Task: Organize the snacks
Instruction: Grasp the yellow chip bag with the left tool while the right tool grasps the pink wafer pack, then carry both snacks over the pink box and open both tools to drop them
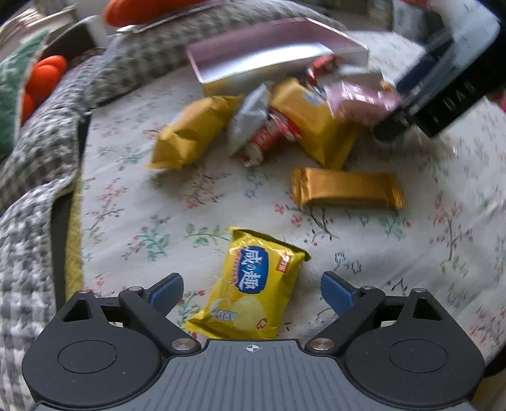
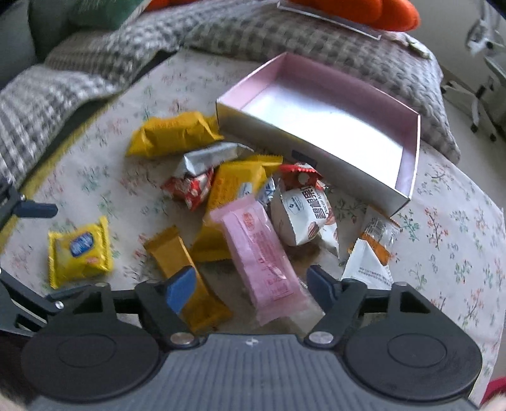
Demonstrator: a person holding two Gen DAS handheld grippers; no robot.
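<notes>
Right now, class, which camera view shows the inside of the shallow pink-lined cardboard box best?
The right wrist view: the shallow pink-lined cardboard box lies open, its bare floor visible. The left wrist view shows it blurred, mostly an outer wall.

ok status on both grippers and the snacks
Left gripper open over yellow chip packet. Right gripper open over pink bar, not gripping. Pink box empty. Nothing blocking.

In the left wrist view the right gripper (image 1: 442, 82) is blurred and cut off by the far right edge, part of the pink packet (image 1: 360, 101) is hidden behind it, and the orange cushion (image 1: 142, 11) is cropped.
</notes>
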